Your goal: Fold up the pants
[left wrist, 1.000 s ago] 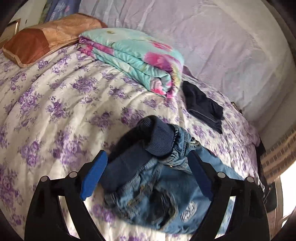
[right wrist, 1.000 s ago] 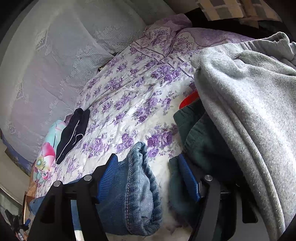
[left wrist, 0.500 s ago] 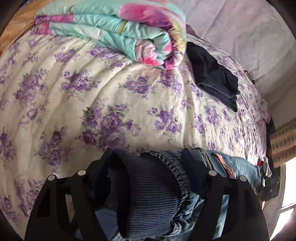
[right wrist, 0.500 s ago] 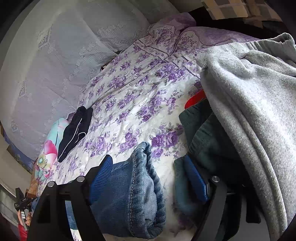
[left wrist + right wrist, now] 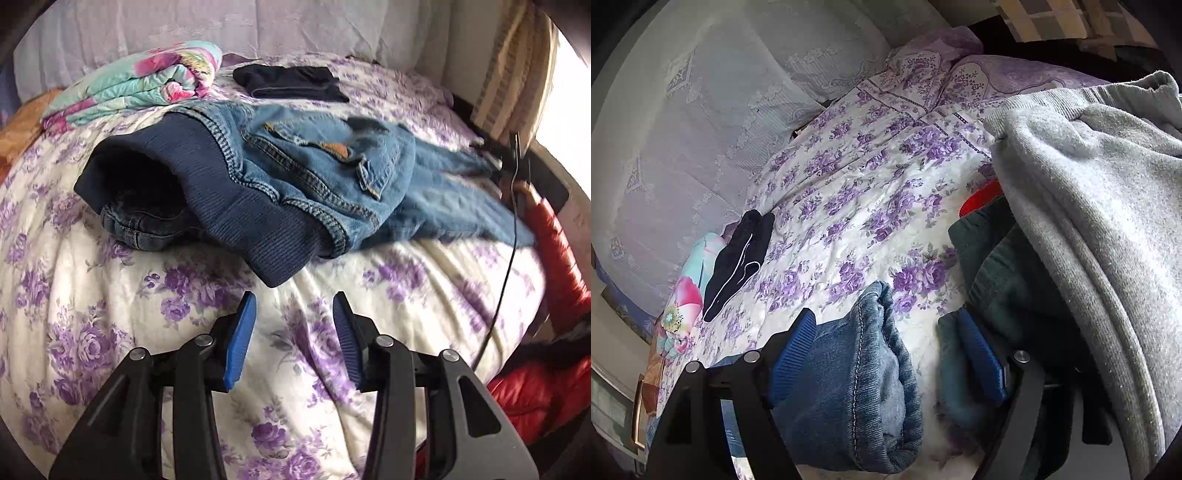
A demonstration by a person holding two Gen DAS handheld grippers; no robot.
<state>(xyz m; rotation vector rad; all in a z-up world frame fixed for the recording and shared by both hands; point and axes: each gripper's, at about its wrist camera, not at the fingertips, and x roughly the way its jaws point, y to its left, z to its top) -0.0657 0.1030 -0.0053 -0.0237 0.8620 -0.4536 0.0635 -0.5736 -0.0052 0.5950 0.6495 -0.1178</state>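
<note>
Blue jeans [image 5: 332, 166] with a navy ribbed waistband [image 5: 236, 206] lie crumpled on the purple-flowered bedspread [image 5: 147, 302]. In the left wrist view my left gripper [image 5: 294, 301] hovers just short of the waistband. Its jaws are closing with only bedspread between the blue pads. In the right wrist view a jeans leg hem [image 5: 875, 362] lies between the fingers of my right gripper [image 5: 886, 317]. The hem rests against the left pad [image 5: 794, 347]. The right pad [image 5: 982, 354] stands clear of the hem, beside a dark green garment [image 5: 997, 280]. The right gripper is open.
A folded flowered quilt [image 5: 140, 85] and a folded dark garment [image 5: 291, 83] lie at the far side of the bed. A red jacket [image 5: 554, 251] and a thin black cable [image 5: 506, 258] are at the right edge. Grey sweatpants [image 5: 1089, 221] are heaped to the right.
The left gripper let go of the waistband, drew back and rolled, and its jaws narrowed. The jeans now lie ahead of it. The right gripper stayed put; its jaws spread slightly.
</note>
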